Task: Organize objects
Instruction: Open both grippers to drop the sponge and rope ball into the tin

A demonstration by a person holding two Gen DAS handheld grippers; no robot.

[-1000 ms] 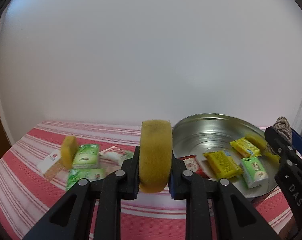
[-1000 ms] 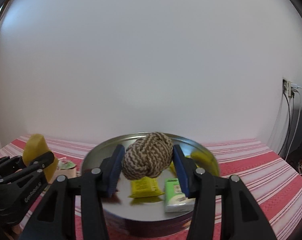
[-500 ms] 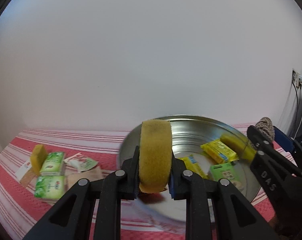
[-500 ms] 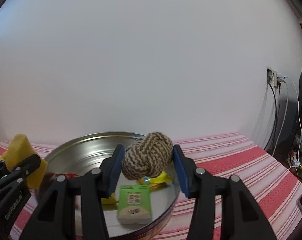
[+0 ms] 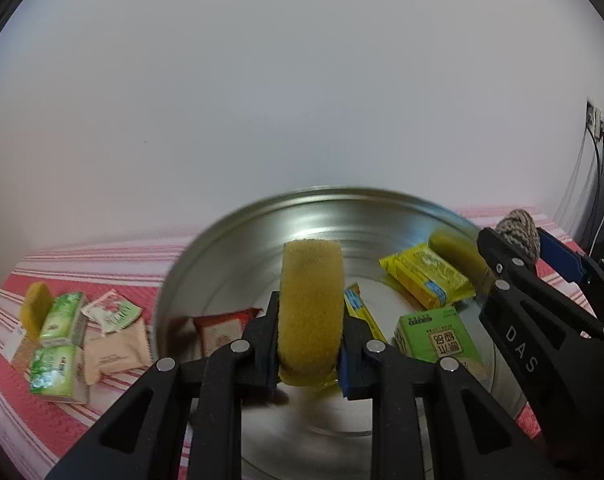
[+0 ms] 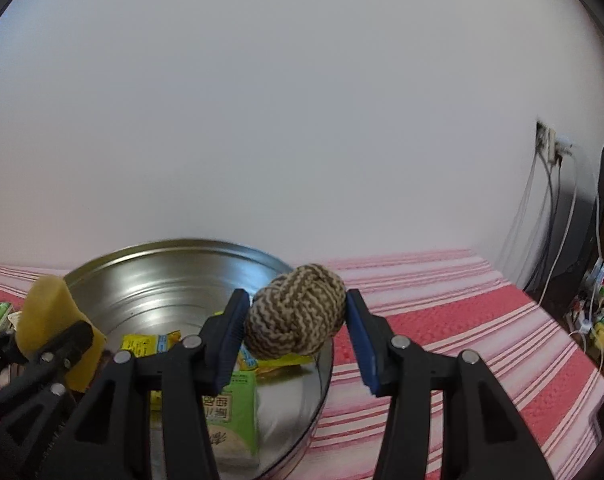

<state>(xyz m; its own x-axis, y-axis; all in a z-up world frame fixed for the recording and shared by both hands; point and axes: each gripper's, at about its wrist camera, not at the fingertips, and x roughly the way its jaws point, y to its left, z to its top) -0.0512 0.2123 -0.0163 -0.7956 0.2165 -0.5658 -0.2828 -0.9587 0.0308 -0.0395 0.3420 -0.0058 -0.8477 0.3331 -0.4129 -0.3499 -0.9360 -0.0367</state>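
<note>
Your left fingers (image 5: 308, 354) pinch the sponge (image 5: 310, 312) upright over the pan (image 5: 262, 232) middle; right fingers (image 6: 296, 338) clamp the rope ball (image 6: 296, 316) above its right rim.

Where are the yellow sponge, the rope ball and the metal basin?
yellow sponge (image 5: 311, 308), left wrist view, its front face.
rope ball (image 6: 296, 317), right wrist view, its woven middle.
metal basin (image 5: 302, 220), left wrist view, its inner back wall.

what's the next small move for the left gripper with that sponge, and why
Probably lower it a little and open the jaws. The left gripper is shut on the sponge, which hangs over the metal pan where packets already lie. There seems to be bare pan floor beneath it, so it should land clear. The right gripper, shut on the rope ball, can follow.
</note>
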